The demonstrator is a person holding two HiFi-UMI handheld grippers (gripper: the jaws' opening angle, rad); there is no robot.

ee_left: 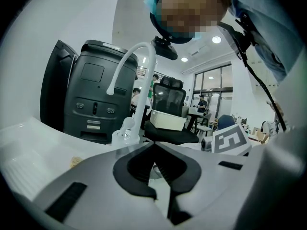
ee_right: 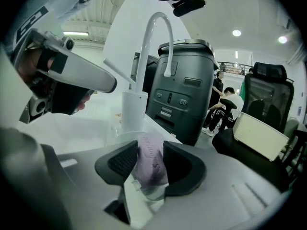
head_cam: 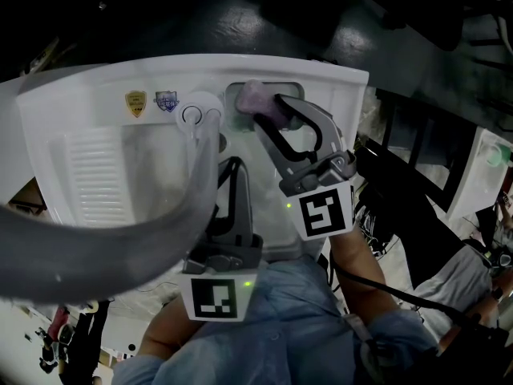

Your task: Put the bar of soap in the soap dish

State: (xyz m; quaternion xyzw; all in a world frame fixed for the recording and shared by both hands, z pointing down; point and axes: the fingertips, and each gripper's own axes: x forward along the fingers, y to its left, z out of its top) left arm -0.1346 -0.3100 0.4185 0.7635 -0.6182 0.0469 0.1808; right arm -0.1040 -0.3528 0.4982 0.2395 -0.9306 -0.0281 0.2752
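A pale purple bar of soap point(head_cam: 256, 97) stands on edge over the recessed soap dish point(head_cam: 234, 111) at the back of the white sink. My right gripper point(head_cam: 268, 112) reaches in from the near side and is shut on it. In the right gripper view both black pads touch the soap point(ee_right: 150, 157), and a clear plastic piece point(ee_right: 144, 191) shows just below it. Whether the soap rests on the dish I cannot tell. My left gripper point(head_cam: 232, 167) hovers over the sink's near side, left of the right one. Its jaws point(ee_left: 154, 150) are shut with nothing between them.
The white curved faucet point(ee_left: 136, 56) rises from its base point(head_cam: 200, 117) just left of the dish; its spout arcs blurred across the head view point(head_cam: 120, 255). The sink's ribbed basin point(head_cam: 96, 167) lies to the left. A dark grey machine point(ee_right: 184, 90), office chairs and people stand beyond.
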